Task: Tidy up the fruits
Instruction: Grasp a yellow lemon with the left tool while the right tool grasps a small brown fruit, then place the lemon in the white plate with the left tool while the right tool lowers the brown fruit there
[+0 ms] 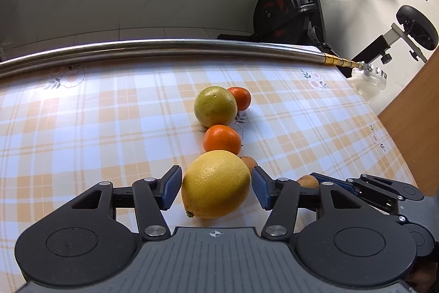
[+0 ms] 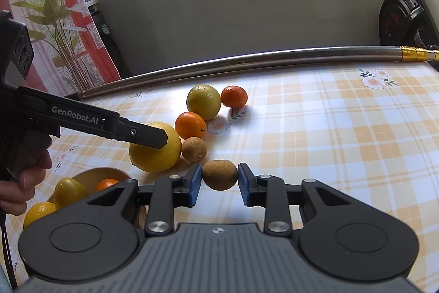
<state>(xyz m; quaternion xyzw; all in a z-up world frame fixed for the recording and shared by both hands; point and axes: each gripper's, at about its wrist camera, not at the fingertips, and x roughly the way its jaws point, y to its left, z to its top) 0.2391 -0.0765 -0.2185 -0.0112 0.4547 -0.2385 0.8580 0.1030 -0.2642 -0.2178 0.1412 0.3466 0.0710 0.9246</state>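
Six loose fruits lie on the plaid counter (image 2: 329, 128) beside a steel pole (image 2: 247, 59). Left gripper (image 1: 216, 187) straddles, unclenched, the yellow citrus (image 1: 216, 184); right gripper (image 2: 219, 183) clamps a brown fruit (image 2: 219, 174).

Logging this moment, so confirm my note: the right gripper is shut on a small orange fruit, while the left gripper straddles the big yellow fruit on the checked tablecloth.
One detail is wrong. The right gripper is shut on a small brown fruit, not an orange one; the right wrist view shows this. The rest stands: the left gripper straddles the big yellow fruit on the checked tablecloth.
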